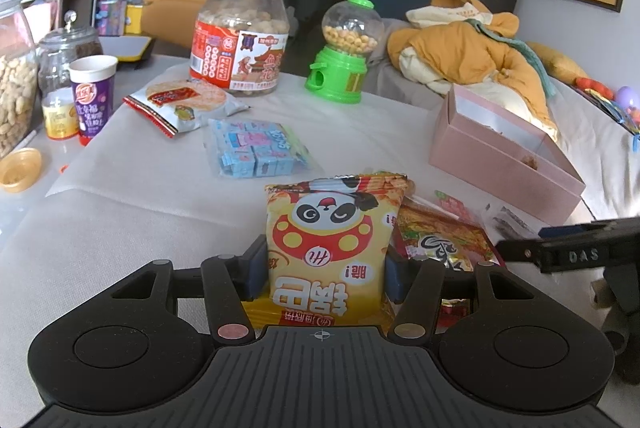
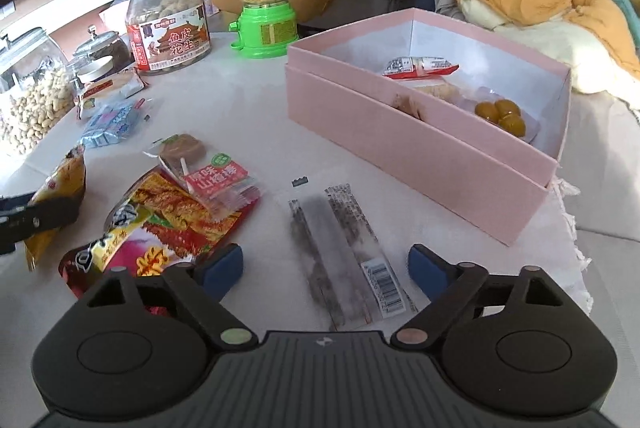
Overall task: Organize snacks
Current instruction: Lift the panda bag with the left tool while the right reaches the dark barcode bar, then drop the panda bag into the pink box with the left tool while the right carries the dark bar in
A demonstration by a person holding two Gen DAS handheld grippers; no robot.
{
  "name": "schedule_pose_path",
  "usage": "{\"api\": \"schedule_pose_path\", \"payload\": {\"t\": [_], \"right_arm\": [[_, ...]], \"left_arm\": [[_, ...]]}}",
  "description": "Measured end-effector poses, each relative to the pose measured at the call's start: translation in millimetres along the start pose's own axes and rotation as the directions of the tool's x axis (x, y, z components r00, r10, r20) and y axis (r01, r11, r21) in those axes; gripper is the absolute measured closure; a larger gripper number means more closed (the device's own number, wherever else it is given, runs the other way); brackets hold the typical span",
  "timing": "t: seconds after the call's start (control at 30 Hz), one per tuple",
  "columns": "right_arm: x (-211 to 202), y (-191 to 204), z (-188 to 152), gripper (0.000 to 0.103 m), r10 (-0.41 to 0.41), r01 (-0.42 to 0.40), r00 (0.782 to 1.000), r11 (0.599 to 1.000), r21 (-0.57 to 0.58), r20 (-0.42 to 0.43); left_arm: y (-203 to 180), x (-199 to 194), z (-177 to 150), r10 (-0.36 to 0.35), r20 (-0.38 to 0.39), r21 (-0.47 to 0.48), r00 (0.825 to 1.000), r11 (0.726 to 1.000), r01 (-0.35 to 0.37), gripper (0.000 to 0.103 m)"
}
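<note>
My left gripper (image 1: 325, 270) is shut on a yellow panda snack bag (image 1: 328, 240), held upright above the white cloth; the bag also shows at the left edge of the right wrist view (image 2: 60, 188). My right gripper (image 2: 325, 266) is open and empty, its blue pads either side of a clear twin-stick packet (image 2: 344, 252) lying on the cloth. An open pink box (image 2: 400, 132) at the right holds several snacks, among them a red-white packet (image 2: 420, 66) and yellow balls (image 2: 500, 112). A red noodle snack bag (image 2: 168, 224) and a hawthorn lollipop packet (image 2: 212, 176) lie left of the right gripper.
A peanut jar with a red label (image 1: 240, 40), a green candy dispenser (image 1: 344, 52), a rice cracker packet (image 1: 180, 104), a blue candy bag (image 1: 256, 148), a purple cup (image 1: 92, 96) and glass jars (image 1: 16, 68) stand toward the back left. An orange quilt (image 1: 480, 44) lies behind the box.
</note>
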State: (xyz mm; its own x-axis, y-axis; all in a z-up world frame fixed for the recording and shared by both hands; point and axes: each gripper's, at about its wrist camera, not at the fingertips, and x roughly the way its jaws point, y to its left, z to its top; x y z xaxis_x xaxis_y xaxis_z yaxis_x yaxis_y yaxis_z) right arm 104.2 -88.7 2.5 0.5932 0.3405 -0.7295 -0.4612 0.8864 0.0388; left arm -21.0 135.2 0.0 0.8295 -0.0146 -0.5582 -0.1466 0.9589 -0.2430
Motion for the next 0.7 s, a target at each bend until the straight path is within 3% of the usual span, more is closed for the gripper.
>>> {"api": "schedule_pose_path", "payload": {"t": [0.07,0.2,0.33,0.53,0.63,0.7], "right_arm": [[3,1,5,0.015,-0.01,0.01,1.0,1.0,-0.001,-0.007],[-4,15,11,0.066,0.0,-0.002,1.0,0.998,-0.068,-0.026],[-22,20,5,0.066,0.033,-0.036,0.998,0.996,-0.08,-0.046],[-63,3,-8,0.066,0.058,-0.057,0.998,0.998,-0.038,0.023],[-82,-12,-12,0.066,0.056,-0.055,0.996,0.998,-0.003,0.066],[-89,-19,-14,0.066,0.047,-0.048,0.995,0.999,0.012,0.086]], "left_arm": [[-1,0,0,0.004,-0.004,0.008,1.0,1.0,-0.004,0.042],[-5,0,1,0.016,-0.011,0.033,1.0,0.999,-0.016,0.041],[-7,0,1,0.019,-0.017,0.049,1.0,0.999,-0.019,0.041],[-6,-12,10,-0.102,-0.018,0.024,0.995,0.994,0.102,0.044],[-27,-22,36,-0.168,0.035,0.074,0.985,0.984,0.165,0.044],[-50,-18,67,-0.239,0.056,0.116,0.969,0.966,0.232,0.044]]}}
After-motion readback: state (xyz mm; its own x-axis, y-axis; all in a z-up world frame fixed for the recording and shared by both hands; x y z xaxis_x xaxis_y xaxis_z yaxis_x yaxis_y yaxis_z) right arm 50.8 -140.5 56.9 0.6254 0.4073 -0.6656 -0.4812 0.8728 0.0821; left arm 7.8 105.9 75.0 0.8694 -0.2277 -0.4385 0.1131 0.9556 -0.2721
